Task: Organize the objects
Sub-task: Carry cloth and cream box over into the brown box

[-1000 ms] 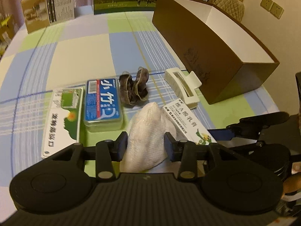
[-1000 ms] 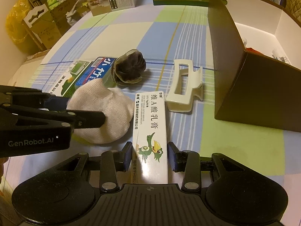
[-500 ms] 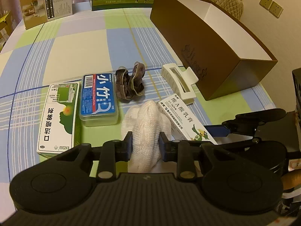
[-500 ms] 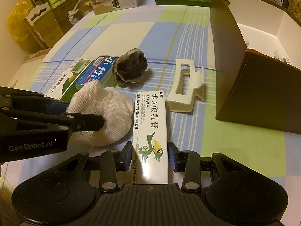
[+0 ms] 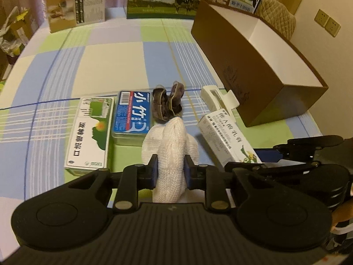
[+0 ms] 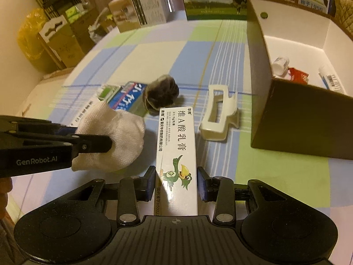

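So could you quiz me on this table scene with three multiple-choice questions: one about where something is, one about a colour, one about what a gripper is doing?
1. Where does the white hair claw clip lie?
A. Inside the brown box
B. On the tablecloth, between the ointment carton and the brown box
C. On top of the blue tin

2. What colour is the lid of the tin beside the dark scrunchie?
A. Blue
B. Yellow
C. Black

3. What is the left gripper doing?
A. Standing open over nothing
B. Shut on the hair clip
C. Shut on the white knit cloth

Answers:
1 B: the clip sits on the cloth, with the ointment carton on one side and the brown box on the other.
2 A: its lid is blue with white characters.
3 C: its pads pinch the cloth from both sides.
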Motion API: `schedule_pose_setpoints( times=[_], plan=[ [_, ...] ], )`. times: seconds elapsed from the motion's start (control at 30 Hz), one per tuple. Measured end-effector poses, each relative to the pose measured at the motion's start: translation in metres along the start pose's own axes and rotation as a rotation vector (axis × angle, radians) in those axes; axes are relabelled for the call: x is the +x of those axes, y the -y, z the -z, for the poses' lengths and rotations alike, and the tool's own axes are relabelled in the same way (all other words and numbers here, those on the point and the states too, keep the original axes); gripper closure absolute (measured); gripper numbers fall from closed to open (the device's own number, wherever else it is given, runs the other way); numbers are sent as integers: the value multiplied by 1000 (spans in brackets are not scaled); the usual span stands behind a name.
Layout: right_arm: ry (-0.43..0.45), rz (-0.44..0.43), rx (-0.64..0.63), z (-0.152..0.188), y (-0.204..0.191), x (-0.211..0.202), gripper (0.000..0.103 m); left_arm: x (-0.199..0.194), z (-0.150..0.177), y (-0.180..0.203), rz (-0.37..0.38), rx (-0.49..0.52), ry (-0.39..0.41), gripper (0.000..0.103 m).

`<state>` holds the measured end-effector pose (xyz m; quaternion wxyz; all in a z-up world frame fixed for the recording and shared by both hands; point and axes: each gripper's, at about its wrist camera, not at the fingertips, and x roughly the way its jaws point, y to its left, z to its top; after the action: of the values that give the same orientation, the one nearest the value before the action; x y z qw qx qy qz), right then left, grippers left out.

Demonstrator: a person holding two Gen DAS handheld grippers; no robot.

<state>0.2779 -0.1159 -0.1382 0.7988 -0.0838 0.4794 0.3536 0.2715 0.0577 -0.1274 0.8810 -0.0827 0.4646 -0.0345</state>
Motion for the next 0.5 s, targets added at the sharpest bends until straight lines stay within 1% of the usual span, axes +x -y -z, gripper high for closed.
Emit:
schedule_pose_setpoints(
  times=[0.13, 0.4, 0.5],
  plan=[
    [31, -16, 10, 1, 1, -17, 68, -11, 1, 5, 4, -13, 23, 84],
    [98, -33, 8, 0, 1, -50, 68, -35, -3, 32, -1, 21, 83, 84],
    [137, -49, 14, -4, 3, -67, 68, -47, -6, 41, 19, 12, 105, 84]
  ],
)
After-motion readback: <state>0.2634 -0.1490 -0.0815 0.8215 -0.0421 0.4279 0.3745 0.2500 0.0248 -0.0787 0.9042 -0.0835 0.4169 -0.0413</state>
